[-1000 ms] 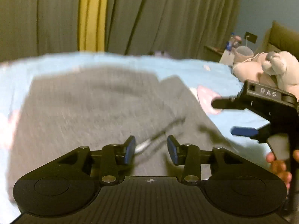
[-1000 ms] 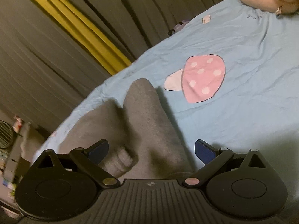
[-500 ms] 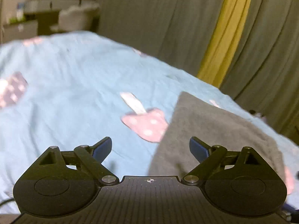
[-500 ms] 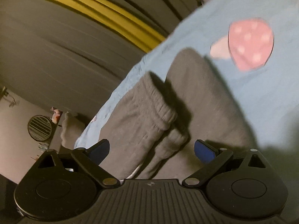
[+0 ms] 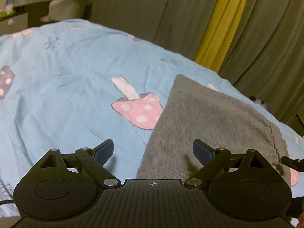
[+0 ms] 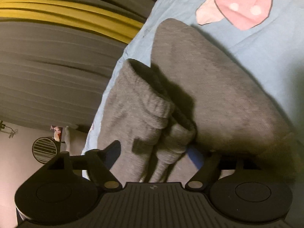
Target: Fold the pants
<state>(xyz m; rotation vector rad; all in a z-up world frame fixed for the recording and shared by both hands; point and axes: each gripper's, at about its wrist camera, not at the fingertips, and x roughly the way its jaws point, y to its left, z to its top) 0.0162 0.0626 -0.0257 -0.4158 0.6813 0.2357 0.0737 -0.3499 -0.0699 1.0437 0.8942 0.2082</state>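
Left wrist view: left gripper (image 5: pixel 153 150) jaws wide apart, holding nothing, over the left edge of the grey pants (image 5: pixel 212 125), which lie on the blue sheet (image 5: pixel 62 87). Bare sheet left of that edge.

Right wrist view: right gripper (image 6: pixel 155 152) jaws apart around bunched ribbed cloth of the pants (image 6: pixel 209 87); contact unclear, right fingertip partly shadowed. Curtain (image 6: pixel 57 66) close behind the bed edge.

Grey pants (image 5: pixel 209 117); blue mushroom-print sheet (image 5: pixel 66 72)

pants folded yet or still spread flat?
Partly folded. The grey pants lie doubled on the blue bedsheet, ribbed cuffs stacked over the lower layer. How many folds, cannot tell.
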